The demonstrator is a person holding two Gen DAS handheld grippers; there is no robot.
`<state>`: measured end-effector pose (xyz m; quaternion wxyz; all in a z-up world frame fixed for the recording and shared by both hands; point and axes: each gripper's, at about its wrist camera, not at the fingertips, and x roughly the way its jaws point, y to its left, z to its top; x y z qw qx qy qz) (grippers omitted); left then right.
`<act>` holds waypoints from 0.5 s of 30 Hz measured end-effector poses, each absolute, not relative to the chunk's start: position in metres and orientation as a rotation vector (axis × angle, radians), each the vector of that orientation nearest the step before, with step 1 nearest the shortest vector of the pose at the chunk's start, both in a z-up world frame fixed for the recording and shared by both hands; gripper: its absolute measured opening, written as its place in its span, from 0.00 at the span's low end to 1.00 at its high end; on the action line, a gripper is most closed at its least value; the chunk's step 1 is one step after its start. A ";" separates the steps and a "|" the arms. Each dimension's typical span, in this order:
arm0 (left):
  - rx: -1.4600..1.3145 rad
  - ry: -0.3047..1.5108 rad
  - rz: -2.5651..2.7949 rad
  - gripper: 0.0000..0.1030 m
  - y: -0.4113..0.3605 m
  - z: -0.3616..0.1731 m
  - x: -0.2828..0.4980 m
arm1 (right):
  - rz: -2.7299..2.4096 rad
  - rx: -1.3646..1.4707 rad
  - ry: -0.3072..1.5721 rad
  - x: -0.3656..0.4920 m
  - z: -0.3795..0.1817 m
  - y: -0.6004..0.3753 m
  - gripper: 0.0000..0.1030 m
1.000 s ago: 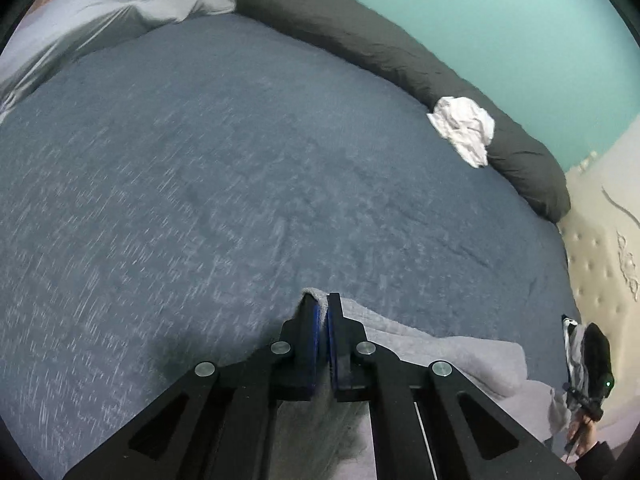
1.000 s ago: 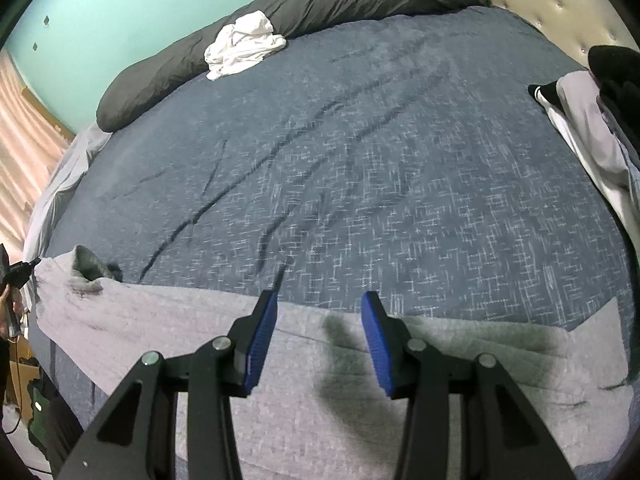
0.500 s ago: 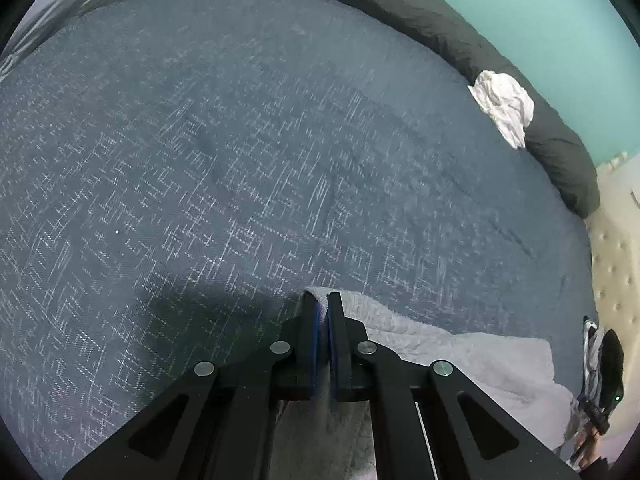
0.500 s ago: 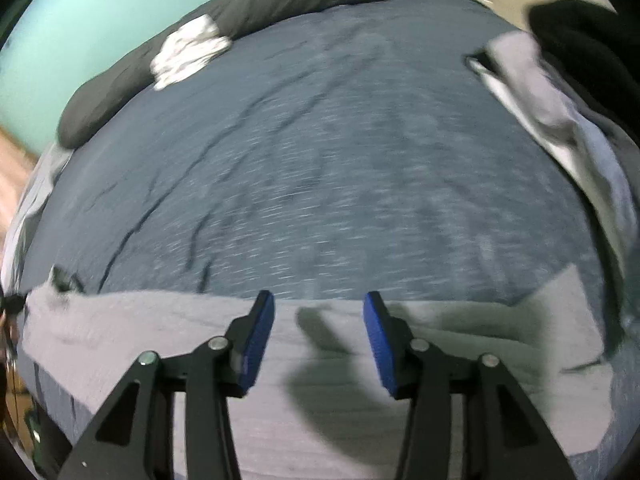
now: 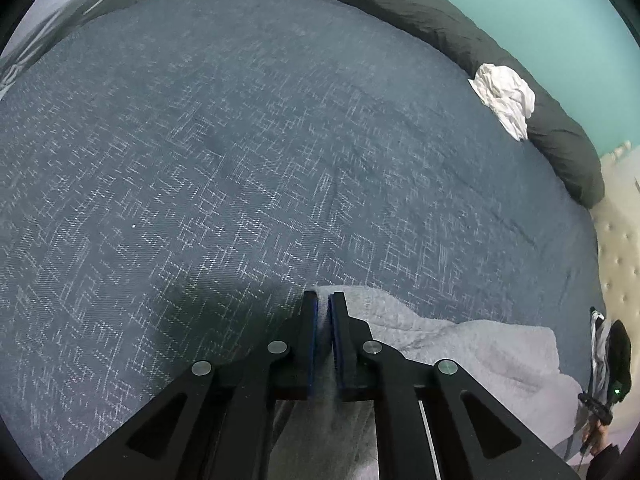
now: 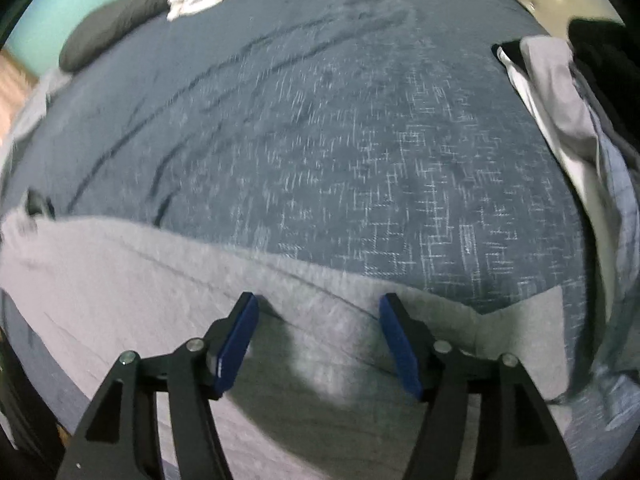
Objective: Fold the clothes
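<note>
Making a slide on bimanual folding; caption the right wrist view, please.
Right gripper open, jaws just widened, above the grey garment spread on the blue bedspread.

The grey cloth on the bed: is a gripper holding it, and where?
The left gripper, jaws just easing apart, pinches the grey cloth at its edge. The right gripper stands open above it, holding nothing.

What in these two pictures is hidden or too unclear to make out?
- Left wrist view: whether the left gripper, jaws nearly together, still pinches the grey garment; its own fingers hide the contact.
- Left wrist view: the garment's near part is cut off by the bottom edge.
- Right wrist view: motion blur smears the garment's left end, so its shape is unclear.
- Right wrist view: the clothes pile runs off the right edge.
- Right gripper: open; contact with cloth unclear.
</note>
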<state>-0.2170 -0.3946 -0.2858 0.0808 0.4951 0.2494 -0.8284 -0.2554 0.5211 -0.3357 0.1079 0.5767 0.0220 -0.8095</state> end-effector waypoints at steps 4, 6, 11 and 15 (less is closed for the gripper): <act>1.458 0.733 -2.468 0.19 -0.399 -0.278 -0.208 | -2.433 1.662 0.044 -0.249 -0.322 0.535 0.62; 1.445 0.720 -2.471 0.23 -0.402 -0.274 -0.201 | -2.487 1.642 -0.005 -0.243 -0.310 0.554 0.63; 1.422 0.712 -2.476 0.25 -0.405 -0.267 -0.187 | -2.636 1.639 -0.087 -0.210 -0.288 0.612 0.63; 1.419 0.718 -2.478 0.25 -0.401 -0.264 -0.181 | -2.684 1.691 -0.176 -0.191 -0.294 0.648 0.63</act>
